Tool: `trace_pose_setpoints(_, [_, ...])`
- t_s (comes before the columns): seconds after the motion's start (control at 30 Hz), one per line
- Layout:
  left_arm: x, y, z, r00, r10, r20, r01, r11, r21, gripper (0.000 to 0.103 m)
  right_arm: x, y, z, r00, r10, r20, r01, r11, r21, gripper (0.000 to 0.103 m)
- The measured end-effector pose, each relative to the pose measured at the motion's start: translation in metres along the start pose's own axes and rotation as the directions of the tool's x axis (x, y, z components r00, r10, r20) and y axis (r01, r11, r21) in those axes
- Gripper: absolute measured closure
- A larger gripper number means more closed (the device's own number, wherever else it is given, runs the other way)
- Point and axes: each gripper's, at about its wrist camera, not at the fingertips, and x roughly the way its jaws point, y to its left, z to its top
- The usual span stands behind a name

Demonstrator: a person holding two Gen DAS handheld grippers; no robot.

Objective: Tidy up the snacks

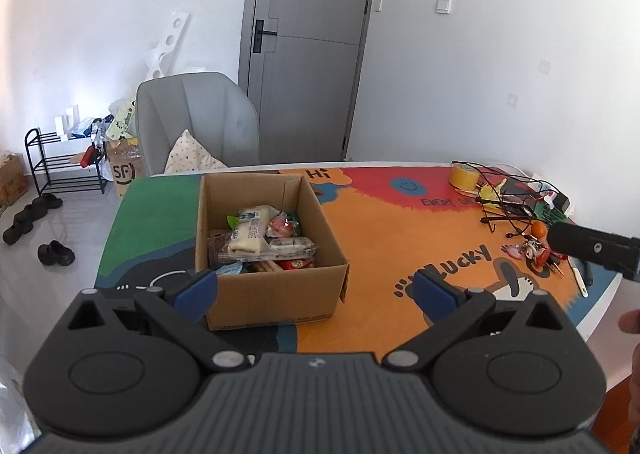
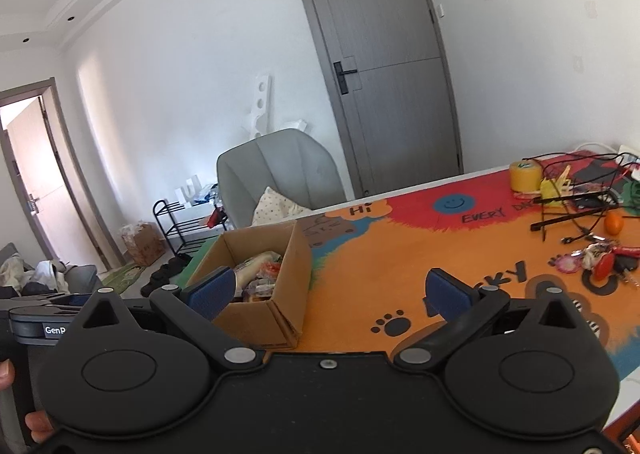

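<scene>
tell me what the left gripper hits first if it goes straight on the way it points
Probably the open brown cardboard box of snacks: its near right corner lies between the left gripper fingers. Depth is unclear; it could instead meet the colourful printed tablecloth.

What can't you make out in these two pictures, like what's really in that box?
- Box bottom layer: both views, top snack packs cover it; in the right view its near wall hides most.
- Pack labels: too small to read.
- Mat lettering: left view, left gripper hides part; the cable clutter another part.
- Keys: small, tangled.
</scene>
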Motion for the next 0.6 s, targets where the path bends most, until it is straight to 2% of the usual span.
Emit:
trace_pose_setpoints(0.33, [-0.019, 0.012, 0.000, 0.999, -0.007, 0.033, 0.007, 1.000, 0.008, 0.000, -0.006, 0.011, -0.002, 0.999, -0.043, -0.011, 0.043, 0.999, -0.025, 0.000])
trace_pose_setpoints(0.6, [-0.016, 0.018, -0.001, 1.000, -0.003, 0.029, 0.003, 1.000, -0.001, 0.000, -0.001, 0.015, -0.008, 0.996, -0.074, -0.040, 0.072, 0.997, -0.034, 0.000])
